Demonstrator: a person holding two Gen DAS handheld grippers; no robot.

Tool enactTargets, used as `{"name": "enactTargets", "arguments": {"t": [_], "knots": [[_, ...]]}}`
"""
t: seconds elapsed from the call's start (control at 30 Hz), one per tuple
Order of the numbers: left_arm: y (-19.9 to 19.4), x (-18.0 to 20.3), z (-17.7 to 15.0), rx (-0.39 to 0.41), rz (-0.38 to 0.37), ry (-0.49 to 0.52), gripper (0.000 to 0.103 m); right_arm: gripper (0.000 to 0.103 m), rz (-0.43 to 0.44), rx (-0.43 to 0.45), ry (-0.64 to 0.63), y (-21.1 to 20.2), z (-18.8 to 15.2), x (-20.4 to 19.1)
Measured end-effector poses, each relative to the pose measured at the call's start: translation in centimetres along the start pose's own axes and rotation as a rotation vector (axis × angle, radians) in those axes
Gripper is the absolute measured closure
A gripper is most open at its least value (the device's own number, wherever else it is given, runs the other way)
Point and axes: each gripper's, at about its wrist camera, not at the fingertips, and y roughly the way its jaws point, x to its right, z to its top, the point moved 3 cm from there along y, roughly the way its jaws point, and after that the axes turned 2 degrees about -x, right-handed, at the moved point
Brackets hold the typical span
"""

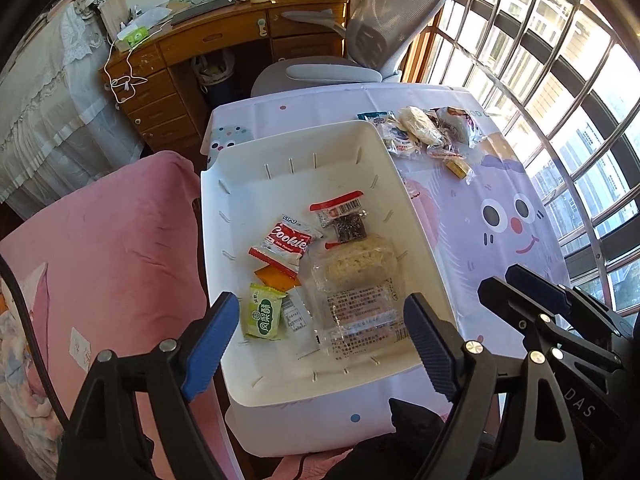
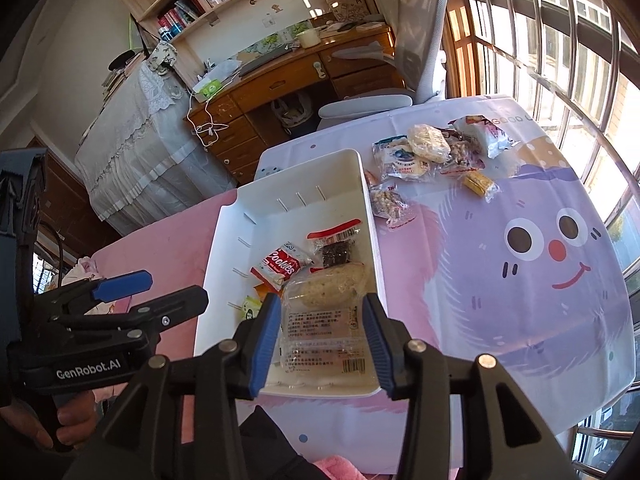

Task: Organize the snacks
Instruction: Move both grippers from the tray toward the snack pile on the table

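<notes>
Left wrist view shows my left gripper [image 1: 322, 328] hanging with jaws spread wide over the near end of the white bin [image 1: 224, 240], nothing between them. Inside the bin lie a red Cookies packet [image 1: 286, 246], a green packet [image 1: 266, 312], a red-topped seaweed snack [image 1: 342, 216] and a clear-wrapped rice cake [image 1: 356, 276]. My right gripper [image 2: 322, 334] is released too, jaws parted above that rice cake's wrapper. More snacks [image 2: 432, 152] sit piled near the table's [image 2: 520, 320] far edge, beyond the bin.
</notes>
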Motion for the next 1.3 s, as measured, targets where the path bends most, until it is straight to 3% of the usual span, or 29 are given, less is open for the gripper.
{"name": "enactTargets", "arguments": {"t": [0.73, 1.03, 1.3], "knots": [[0.7, 15.1, 1.8, 0.001, -0.007, -0.249, 0.020, 0.058, 0.047, -0.129, -0.147, -4.4, 4.6, 14.5], [3.1, 18.5, 3.4, 0.005, 0.016, -0.333, 0.020, 0.058, 0.047, -0.163, -0.161, -3.4, 6.4, 19.3], [6.3, 18.7, 6.3, 0.024, 0.057, -0.423, 0.020, 0.058, 0.013, -0.151, -0.193, -0.9, 8.0, 21.6]]}}
